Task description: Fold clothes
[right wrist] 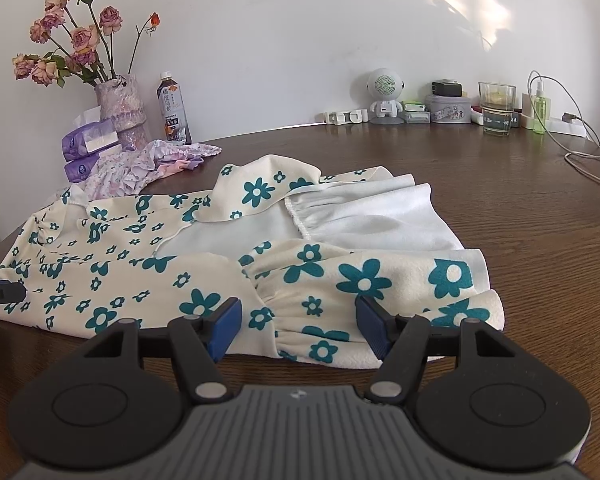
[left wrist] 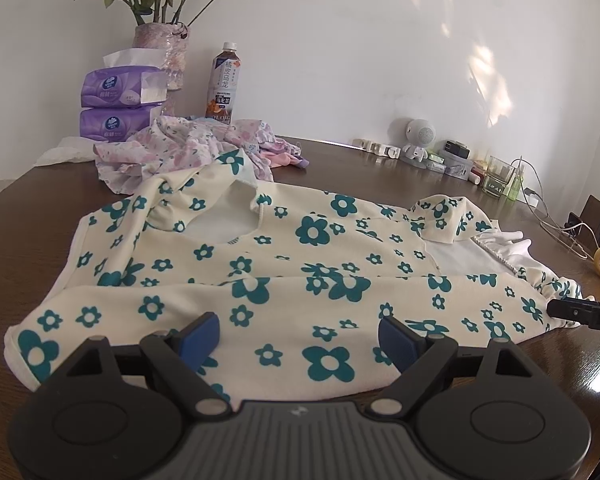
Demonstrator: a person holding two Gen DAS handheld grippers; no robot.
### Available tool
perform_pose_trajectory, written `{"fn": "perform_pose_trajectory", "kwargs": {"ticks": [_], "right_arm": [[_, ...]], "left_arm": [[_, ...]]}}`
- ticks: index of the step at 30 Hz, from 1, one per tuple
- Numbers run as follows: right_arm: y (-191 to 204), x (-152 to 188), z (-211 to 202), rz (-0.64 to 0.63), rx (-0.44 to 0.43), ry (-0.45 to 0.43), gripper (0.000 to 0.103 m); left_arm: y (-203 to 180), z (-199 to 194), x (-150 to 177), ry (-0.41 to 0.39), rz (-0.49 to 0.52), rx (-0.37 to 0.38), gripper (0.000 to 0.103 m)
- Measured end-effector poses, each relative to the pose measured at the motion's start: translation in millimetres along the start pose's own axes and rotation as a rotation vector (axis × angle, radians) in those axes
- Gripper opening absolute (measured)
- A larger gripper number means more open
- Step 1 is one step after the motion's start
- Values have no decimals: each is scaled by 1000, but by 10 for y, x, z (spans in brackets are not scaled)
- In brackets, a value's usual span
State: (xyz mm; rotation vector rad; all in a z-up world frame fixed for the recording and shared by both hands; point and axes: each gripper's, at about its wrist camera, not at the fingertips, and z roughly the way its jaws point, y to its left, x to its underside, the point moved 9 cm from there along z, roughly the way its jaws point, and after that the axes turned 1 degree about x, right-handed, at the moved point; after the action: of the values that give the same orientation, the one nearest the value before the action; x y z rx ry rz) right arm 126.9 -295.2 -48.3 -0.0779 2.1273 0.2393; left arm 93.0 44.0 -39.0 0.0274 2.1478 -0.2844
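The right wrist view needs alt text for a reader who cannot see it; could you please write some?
A cream dress printed with teal flowers lies partly folded on a brown table, its white lining showing, with the open right gripper over its near edge. Behind it are a vase of dried roses, a bottle and crumpled lilac clothes.

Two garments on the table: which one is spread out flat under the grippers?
The cream dress with teal flowers, spread across the near table. The crumpled lilac floral garment lies bunched behind it by the purple tissue packs.
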Motion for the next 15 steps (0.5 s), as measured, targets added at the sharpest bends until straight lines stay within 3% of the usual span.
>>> {"fn": "perform_pose_trajectory", "kwargs": {"ticks": [15], "right_arm": [[-4,1,7,1,2,2,66]], "left_arm": [[-12,5,1,3,2,5,88]]}}
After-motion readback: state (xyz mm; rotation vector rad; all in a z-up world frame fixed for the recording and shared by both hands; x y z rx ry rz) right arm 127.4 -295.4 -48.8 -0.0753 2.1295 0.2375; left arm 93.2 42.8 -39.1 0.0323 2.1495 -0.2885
